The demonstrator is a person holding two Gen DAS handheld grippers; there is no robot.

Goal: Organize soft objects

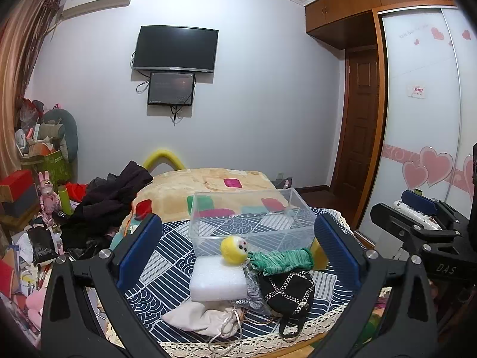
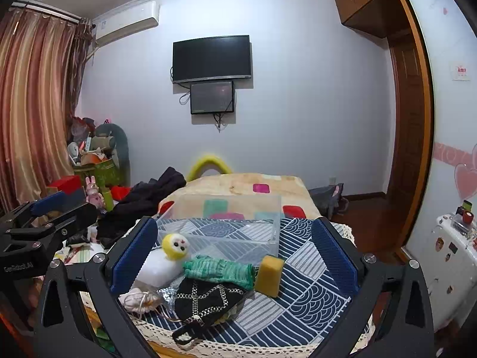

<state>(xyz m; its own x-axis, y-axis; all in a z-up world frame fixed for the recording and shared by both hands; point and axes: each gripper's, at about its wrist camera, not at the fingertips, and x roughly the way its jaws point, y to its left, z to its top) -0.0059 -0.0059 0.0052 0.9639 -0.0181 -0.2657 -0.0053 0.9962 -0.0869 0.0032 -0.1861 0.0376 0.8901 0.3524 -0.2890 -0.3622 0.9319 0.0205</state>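
Note:
A pile of soft things lies on a blue patterned cloth (image 1: 167, 256): a yellow plush ball with a face (image 1: 234, 249), a white foam block (image 1: 217, 279), a green knitted glove (image 1: 281, 261), a black chain-trimmed pouch (image 1: 287, 292), a cream drawstring bag (image 1: 202, 319) and a yellow sponge (image 2: 269, 274). An empty clear plastic box (image 1: 250, 217) stands just behind them. My left gripper (image 1: 237, 244) is open and empty, held above the pile. My right gripper (image 2: 234, 253) is open and empty, also above the pile, to the right of the left one.
The cloth covers a small table with a lace edge (image 2: 208, 346). Behind it is a bed with a beige blanket (image 1: 208, 182) and dark clothes (image 1: 113, 197). Clutter (image 1: 35, 208) fills the floor at left. A wardrobe (image 1: 423, 119) stands at right.

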